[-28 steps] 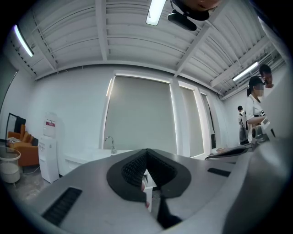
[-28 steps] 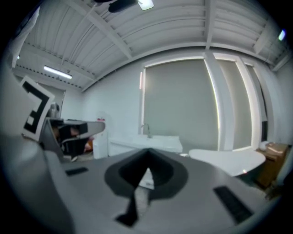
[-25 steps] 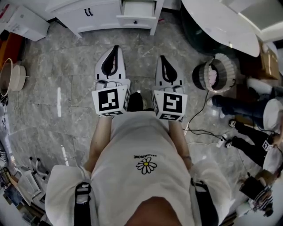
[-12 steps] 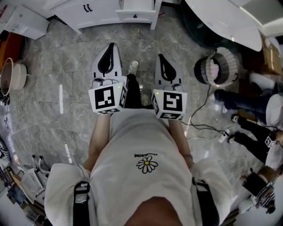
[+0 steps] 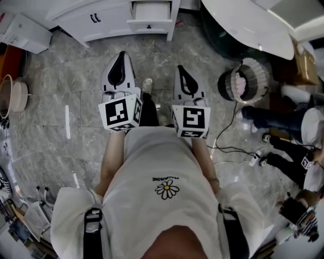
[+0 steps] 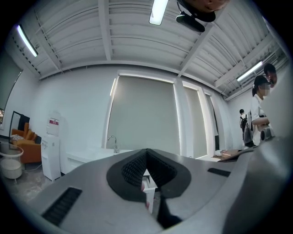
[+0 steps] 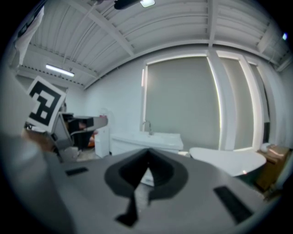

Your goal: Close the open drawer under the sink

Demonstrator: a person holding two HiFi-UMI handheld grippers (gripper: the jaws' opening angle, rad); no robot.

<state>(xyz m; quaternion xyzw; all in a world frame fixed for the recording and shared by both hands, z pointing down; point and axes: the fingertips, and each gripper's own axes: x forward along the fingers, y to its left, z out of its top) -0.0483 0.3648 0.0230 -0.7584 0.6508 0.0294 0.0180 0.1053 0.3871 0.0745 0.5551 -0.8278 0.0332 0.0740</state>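
Note:
The white sink cabinet (image 5: pixel 101 23) stands at the top of the head view, and its drawer (image 5: pixel 149 11) is pulled out toward me. My left gripper (image 5: pixel 123 54) and right gripper (image 5: pixel 181 67) are held side by side over the grey floor, both pointing at the cabinet and well short of it. Both are shut with nothing in them. In the left gripper view the jaws (image 6: pixel 147 151) meet at the tip, with the faucet (image 6: pixel 112 140) beyond. In the right gripper view the shut jaws (image 7: pixel 147 151) point at the sink cabinet (image 7: pixel 146 140).
A round white table (image 5: pixel 248 25) and a ribbed bin (image 5: pixel 245 81) stand to the right, with cables (image 5: pixel 228 146) on the floor. A seated person's legs (image 5: pixel 283 121) are at far right. A white box (image 5: pixel 25 30) and a bowl (image 5: pixel 12 93) lie at the left.
My leg and shoe have come forward between the two grippers, where only a dark patch showed before. Both grippers stay side by side and shut.

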